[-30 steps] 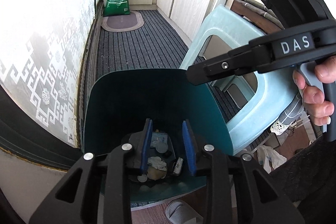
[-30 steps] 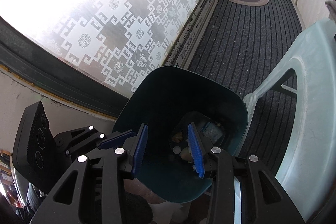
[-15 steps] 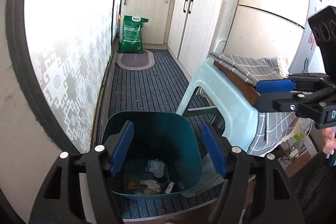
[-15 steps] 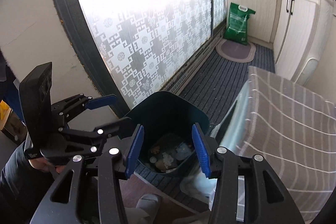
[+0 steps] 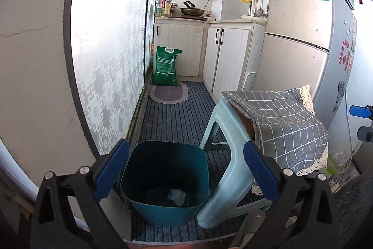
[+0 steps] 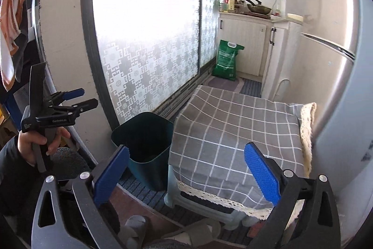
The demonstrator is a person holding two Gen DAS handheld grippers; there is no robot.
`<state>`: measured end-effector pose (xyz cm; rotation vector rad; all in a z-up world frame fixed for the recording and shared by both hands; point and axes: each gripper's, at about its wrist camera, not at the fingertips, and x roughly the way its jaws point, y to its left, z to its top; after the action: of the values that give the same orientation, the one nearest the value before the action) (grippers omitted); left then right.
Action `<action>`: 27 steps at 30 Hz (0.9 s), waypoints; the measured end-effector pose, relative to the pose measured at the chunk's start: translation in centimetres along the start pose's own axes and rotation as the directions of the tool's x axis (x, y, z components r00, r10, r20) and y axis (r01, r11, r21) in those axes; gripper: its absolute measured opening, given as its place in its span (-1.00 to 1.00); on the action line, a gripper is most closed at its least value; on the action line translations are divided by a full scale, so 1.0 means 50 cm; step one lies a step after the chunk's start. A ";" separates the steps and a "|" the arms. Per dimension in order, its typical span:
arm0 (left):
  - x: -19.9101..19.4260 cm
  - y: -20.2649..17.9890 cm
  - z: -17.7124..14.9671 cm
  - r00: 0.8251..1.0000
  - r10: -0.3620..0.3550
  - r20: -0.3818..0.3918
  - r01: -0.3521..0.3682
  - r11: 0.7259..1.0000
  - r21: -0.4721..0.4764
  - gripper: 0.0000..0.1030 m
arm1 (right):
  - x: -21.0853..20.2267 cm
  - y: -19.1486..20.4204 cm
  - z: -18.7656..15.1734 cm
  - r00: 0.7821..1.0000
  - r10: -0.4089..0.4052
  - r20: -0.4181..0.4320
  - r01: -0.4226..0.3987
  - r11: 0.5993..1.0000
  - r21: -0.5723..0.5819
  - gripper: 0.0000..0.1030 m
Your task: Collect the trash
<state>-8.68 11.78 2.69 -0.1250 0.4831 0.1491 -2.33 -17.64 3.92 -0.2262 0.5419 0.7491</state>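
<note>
1. Now the left claw (image 5: 186, 175) is seen with its jaws spread wide, having just been opening; nothing is gripped, though the teal trash bin (image 5: 166, 181) is framed between the blue pads (image 5: 112, 170) from well above.
2. Scraps of trash (image 5: 176, 195) are seen lying at the bottom of the bin, pale and crumpled; what they are cannot be told.
3. The bin is stood on the striped floor mat (image 5: 172, 118), just beside the patterned sliding glass door (image 5: 109, 76) on its left and touching or nearly touching a pale blue plastic stool (image 5: 227, 169) on its right.
4. A grey checked cloth (image 5: 282, 125) is draped over the stool.
5. The right claw (image 6: 186, 173) is likewise held wide open and empty, its jaws having just been opening; it is pointed at the cloth-covered stool.
6. In the right wrist view the left claw is seen at the near left, held by a hand (image 6: 37, 144).
7. A green sack (image 5: 166, 65) is leaned against the far cabinets (image 5: 186, 50).
</note>
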 end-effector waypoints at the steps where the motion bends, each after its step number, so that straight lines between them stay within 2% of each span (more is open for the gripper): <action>1: -0.001 -0.004 -0.003 1.000 0.010 0.004 -0.010 1.000 0.000 0.94 | -0.009 -0.013 -0.003 1.000 -0.010 0.008 0.010 1.000 0.019 0.93; 4: -0.004 -0.023 -0.013 0.999 0.035 0.005 -0.035 0.999 0.018 0.94 | -0.037 -0.039 -0.015 0.996 -0.075 0.039 0.074 0.997 0.036 0.93; 8: -0.015 -0.038 -0.013 0.999 0.021 0.027 -0.022 1.000 0.003 0.94 | -0.049 -0.062 -0.044 0.998 -0.052 0.029 0.051 0.998 0.040 0.93; 14: -0.008 -0.072 -0.019 0.999 0.037 0.022 -0.038 0.998 0.057 0.94 | -0.066 -0.088 -0.064 0.998 -0.023 0.056 0.019 0.997 0.072 0.93; 27: -0.001 -0.067 -0.020 0.999 0.046 0.009 -0.047 0.998 0.050 0.94 | -0.071 -0.089 -0.069 0.998 -0.008 0.063 0.003 0.997 0.072 0.93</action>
<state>-8.60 8.34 2.11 -0.0638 0.4814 0.1829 -2.69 -24.20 2.96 -0.1365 0.5077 0.7277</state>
